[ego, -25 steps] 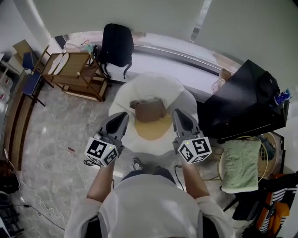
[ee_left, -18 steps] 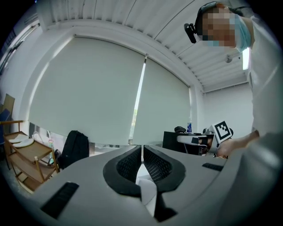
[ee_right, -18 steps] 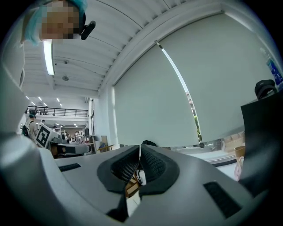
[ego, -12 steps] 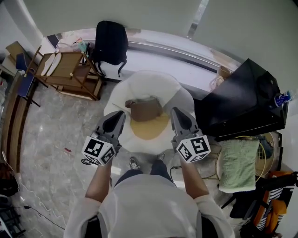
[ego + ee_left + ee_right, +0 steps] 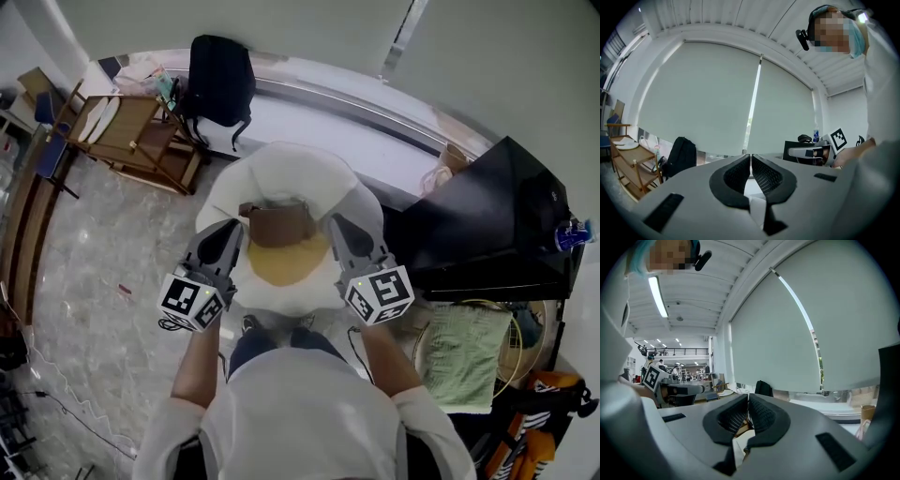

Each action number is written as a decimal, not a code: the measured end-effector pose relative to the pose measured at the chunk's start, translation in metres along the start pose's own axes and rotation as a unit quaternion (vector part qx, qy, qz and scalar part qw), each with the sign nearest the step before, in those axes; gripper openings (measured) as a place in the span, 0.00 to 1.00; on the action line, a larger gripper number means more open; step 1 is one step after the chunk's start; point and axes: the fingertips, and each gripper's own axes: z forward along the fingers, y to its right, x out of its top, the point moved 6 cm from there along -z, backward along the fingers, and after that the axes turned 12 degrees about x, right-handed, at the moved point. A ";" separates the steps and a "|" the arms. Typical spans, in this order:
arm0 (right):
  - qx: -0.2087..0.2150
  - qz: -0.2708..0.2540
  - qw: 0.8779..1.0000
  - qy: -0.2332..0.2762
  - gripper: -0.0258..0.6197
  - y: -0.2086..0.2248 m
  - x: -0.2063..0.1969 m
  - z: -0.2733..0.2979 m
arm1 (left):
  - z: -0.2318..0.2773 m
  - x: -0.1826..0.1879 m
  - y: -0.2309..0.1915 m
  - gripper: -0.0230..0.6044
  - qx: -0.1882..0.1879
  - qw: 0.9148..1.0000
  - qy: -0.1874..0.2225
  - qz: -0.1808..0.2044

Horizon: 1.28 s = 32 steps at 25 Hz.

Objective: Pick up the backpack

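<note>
**Both grippers clenched and empty, backpack well ahead by the window**

In the head view the person is holding the left gripper (image 5: 234,228) and the right gripper (image 5: 336,223) side by side, both pointing toward twelve o'clock. The left gripper view is showing the left gripper (image 5: 751,157) with its jaws pressing together and nothing between them. The right gripper view is showing the same of the right gripper (image 5: 747,397): jaws meeting, no thing in their hold.

The backpack (image 5: 222,80), black, is standing upright at about eleven o'clock from the grippers, well apart from both, and is leaning against the window ledge (image 5: 375,117). In the left gripper view it (image 5: 679,154) is sitting at about ten o'clock of the jaws. In the right gripper view it (image 5: 764,388) is showing small, just above the jaw tips at twelve o'clock.

A wooden rack (image 5: 131,131) is standing just beside the backpack, on its nine o'clock side. Between the two grippers a white round seat (image 5: 281,173) is lying on the pale stone floor (image 5: 103,272), and a brown bag (image 5: 279,225) is resting on it. A black table (image 5: 487,225) is standing at three o'clock of the right gripper, with a green towel (image 5: 459,352) lying at about five o'clock
</note>
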 end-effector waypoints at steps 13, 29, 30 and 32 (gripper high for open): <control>-0.013 0.024 0.999 0.021 0.09 0.048 -0.009 0.019 | 0.051 -0.005 -0.007 0.09 0.006 1.000 0.001 0.006; -0.096 0.039 0.995 0.001 0.09 0.068 -0.047 0.072 | 0.102 -0.036 -0.074 0.09 -0.044 0.998 -0.050 0.008; -0.097 0.040 0.994 -0.001 0.09 0.070 -0.052 0.075 | 0.104 -0.039 -0.076 0.09 -0.044 0.998 -0.051 0.006; -0.098 0.041 0.994 -0.006 0.09 0.074 -0.060 0.081 | 0.108 -0.048 -0.082 0.09 -0.043 0.998 -0.056 0.002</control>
